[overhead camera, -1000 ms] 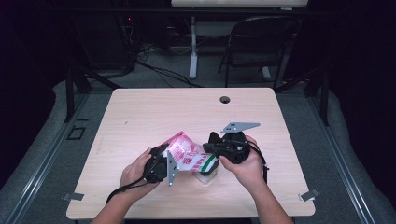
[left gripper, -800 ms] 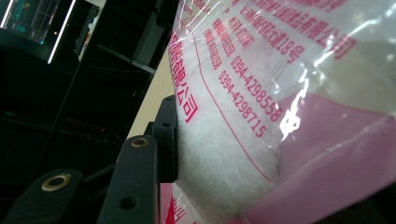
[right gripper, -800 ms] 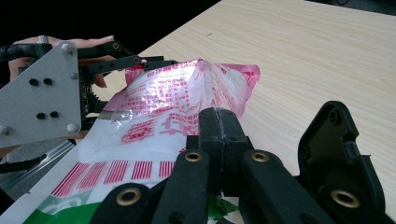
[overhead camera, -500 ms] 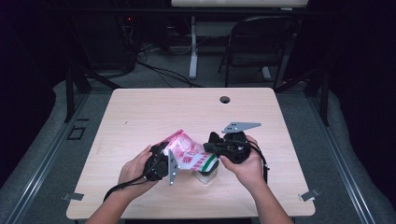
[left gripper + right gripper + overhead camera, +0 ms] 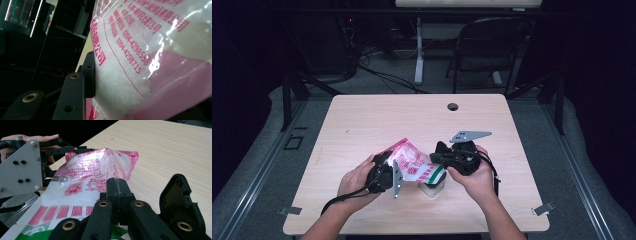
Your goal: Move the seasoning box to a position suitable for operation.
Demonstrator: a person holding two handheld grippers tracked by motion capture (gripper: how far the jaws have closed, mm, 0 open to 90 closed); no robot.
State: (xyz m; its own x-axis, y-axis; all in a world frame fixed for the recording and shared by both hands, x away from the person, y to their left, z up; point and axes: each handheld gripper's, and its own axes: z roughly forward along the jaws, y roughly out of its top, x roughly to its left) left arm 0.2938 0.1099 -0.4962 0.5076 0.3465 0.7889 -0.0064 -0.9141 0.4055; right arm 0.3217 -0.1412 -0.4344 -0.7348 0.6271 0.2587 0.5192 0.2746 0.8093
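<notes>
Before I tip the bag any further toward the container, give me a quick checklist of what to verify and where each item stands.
1. Left gripper has the bag: ok; a jaw pad presses against the granule-filled plastic in the left gripper view.
2. Right gripper pinches the bag: ok; its jaws are shut together on the printed film.
3. Small clear container sits below the bag's green-striped end: ok in the high view.
4. Bag mouth open over the container: cannot tell; the opening is hidden.
5. Container upright and steady: cannot tell; the bag and the right hand cover most of it.
6. Spilled granules on the table: none visible; ok.
</notes>
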